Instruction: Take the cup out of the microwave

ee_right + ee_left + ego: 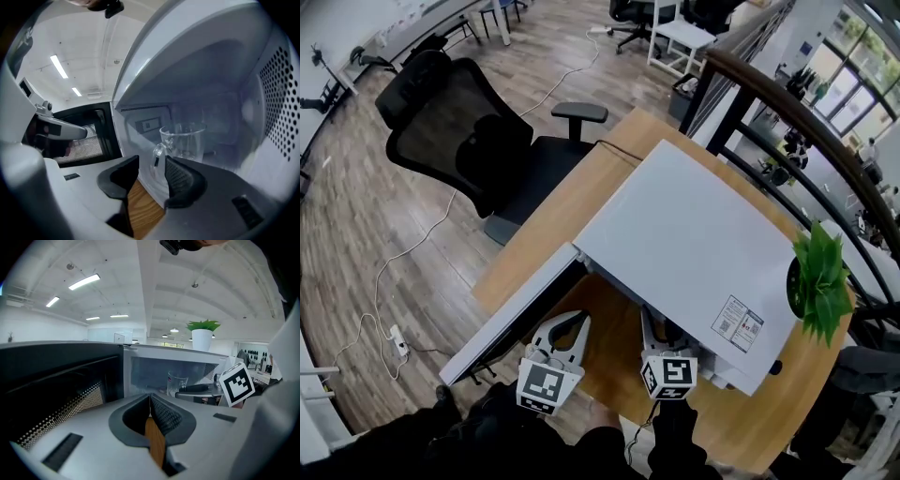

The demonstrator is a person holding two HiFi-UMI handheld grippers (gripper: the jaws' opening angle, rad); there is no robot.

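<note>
The cup (183, 140) sits inside the open microwave (262, 93). The right claw (151, 169) is wide open near it, empty. The left claw (151, 405) is closed, empty.

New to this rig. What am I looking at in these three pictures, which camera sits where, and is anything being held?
There is no robot here: a person holds a two-jaw hand-held gripper in each hand. The head view comes from a camera on the person's head, looking steeply down at a white microwave on a wooden desk. Its door is swung open, and a potted plant stands beside it. The other two pictures come from cameras riding on the grippers, looking along their jaws. The left hand-held gripper has its jaws together and holds nothing. The right hand-held gripper has its jaws apart and points into the microwave at a clear glass cup with a handle. The cup stands inside, not yet gripped.
</note>
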